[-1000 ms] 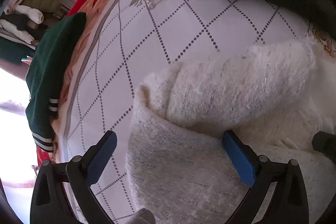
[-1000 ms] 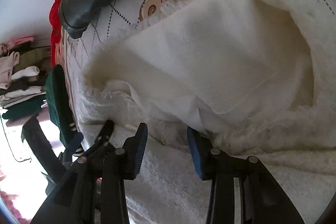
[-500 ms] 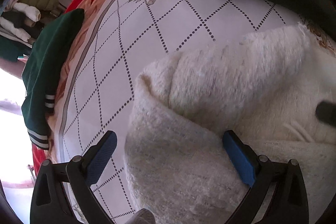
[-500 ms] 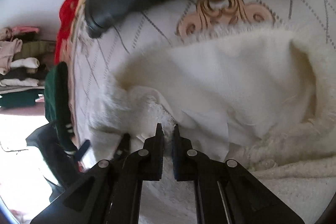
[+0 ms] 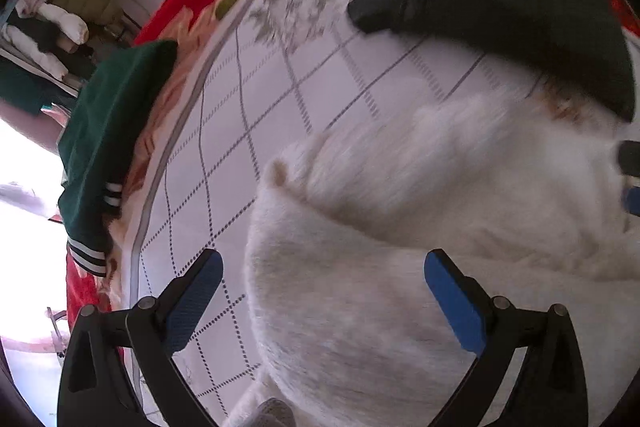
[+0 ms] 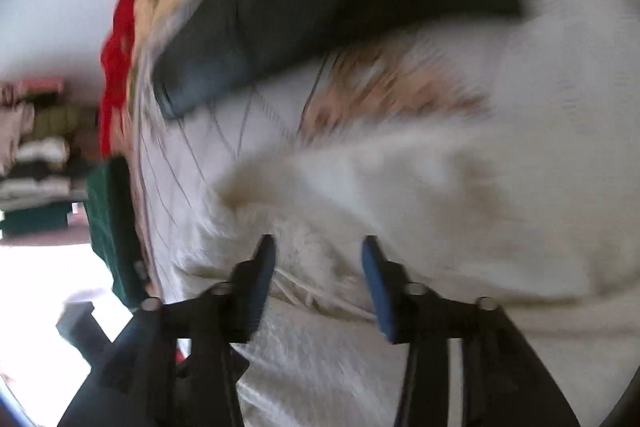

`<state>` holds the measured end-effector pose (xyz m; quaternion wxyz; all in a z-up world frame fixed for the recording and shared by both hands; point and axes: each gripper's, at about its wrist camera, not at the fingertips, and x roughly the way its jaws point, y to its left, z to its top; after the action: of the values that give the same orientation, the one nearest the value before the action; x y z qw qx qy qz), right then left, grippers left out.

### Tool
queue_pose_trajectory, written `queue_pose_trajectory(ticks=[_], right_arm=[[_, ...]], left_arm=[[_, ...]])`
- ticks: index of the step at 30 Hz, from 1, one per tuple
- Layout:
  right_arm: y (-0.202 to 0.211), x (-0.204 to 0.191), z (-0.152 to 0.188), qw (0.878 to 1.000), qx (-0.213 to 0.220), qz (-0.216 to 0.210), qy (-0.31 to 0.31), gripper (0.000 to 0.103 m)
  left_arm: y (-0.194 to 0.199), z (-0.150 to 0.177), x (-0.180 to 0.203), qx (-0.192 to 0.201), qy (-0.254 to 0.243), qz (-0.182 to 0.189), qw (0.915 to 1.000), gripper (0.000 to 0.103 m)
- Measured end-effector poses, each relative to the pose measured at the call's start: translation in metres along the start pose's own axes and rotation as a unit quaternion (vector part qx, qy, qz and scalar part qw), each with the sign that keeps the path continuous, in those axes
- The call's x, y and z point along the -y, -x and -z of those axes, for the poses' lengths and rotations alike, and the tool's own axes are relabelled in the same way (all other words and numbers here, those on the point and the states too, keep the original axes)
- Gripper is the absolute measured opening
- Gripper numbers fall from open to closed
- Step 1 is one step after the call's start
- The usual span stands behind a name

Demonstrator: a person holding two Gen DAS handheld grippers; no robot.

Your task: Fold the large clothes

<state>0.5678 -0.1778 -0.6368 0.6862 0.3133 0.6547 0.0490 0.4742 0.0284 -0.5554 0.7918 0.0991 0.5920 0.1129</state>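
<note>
A fluffy white garment (image 5: pixel 400 267) lies bunched on a bed cover with a dotted diamond pattern (image 5: pixel 280 107); it also fills the right wrist view (image 6: pixel 400 187). My left gripper (image 5: pixel 320 291) is open, its blue pads on either side of the garment's near edge. My right gripper (image 6: pixel 318 267) is open over the garment, with nothing between the pads. Its tip shows at the right edge of the left wrist view (image 5: pixel 630 179). Both views are motion-blurred.
A black garment (image 5: pixel 520 7) lies at the far side of the bed, also seen in the right wrist view (image 6: pixel 320 7). A dark green garment with white stripes (image 5: pixel 108 147) lies on the left edge. Stacked clothes (image 5: pixel 52 27) sit beyond the bed.
My right gripper shut on the white garment half a second ago and has now opened again, letting it go. The garment's fold has shifted. My left gripper has stayed open.
</note>
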Motion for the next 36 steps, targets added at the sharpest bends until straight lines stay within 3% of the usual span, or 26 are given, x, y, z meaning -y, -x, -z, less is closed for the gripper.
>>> queue_pose_trajectory(ticks=[2,4,10,12,14,16,17,18,19,23,28,33,36], right_arm=[[0.034,0.015,0.002,0.999,0.036,0.022,-0.022,0.049],[0.043,0.027,0.004,0.998,0.037,0.044,-0.040,0.049],[0.011,0.056,0.017,0.990,-0.039,0.113,-0.074,0.049],[-0.003,0.061,0.020,0.990,-0.038,0.115,-0.077,0.054],[-0.021,0.072,0.021,0.992,-0.012,0.086,-0.096,0.068],[-0.034,0.075,0.020,0.991,-0.011,0.093,-0.097,0.069],[-0.033,0.071,0.021,0.990,0.002,0.105,-0.094,0.061],[-0.033,0.066,0.023,0.986,0.007,0.134,-0.095,0.044],[-0.031,0.061,0.025,0.983,0.017,0.166,-0.080,0.015],[-0.018,0.072,0.030,0.985,0.043,0.129,-0.109,0.006],[0.012,0.059,0.032,0.984,0.101,0.096,-0.114,0.006],[0.024,0.044,0.021,0.985,0.117,0.064,-0.111,0.000],[0.005,0.037,0.009,0.987,0.082,0.084,-0.109,0.000]], left_arm=[[0.004,-0.004,0.020,0.008,-0.007,-0.002,0.9999,0.103],[0.000,-0.007,0.037,0.002,-0.018,-0.002,0.9998,0.103],[-0.032,0.001,0.071,-0.028,-0.051,-0.021,0.9981,0.103],[-0.036,0.005,0.070,-0.025,-0.047,-0.015,0.9985,0.103],[-0.036,0.006,0.069,-0.021,-0.050,-0.011,0.9985,0.103],[-0.037,0.006,0.070,-0.020,-0.056,-0.011,0.9982,0.103],[-0.037,0.006,0.070,-0.020,-0.059,-0.011,0.9980,0.103],[-0.037,0.006,0.070,-0.021,-0.060,-0.010,0.9979,0.103],[-0.037,0.005,0.070,-0.022,-0.059,-0.008,0.9980,0.103],[-0.038,0.006,0.068,-0.023,-0.056,0.002,0.9982,0.103],[-0.040,0.006,0.065,-0.022,-0.054,0.008,0.9983,0.103],[-0.044,0.005,0.061,-0.024,-0.050,0.013,0.9984,0.103],[-0.043,0.004,0.061,-0.025,-0.054,0.010,0.9982,0.103]])
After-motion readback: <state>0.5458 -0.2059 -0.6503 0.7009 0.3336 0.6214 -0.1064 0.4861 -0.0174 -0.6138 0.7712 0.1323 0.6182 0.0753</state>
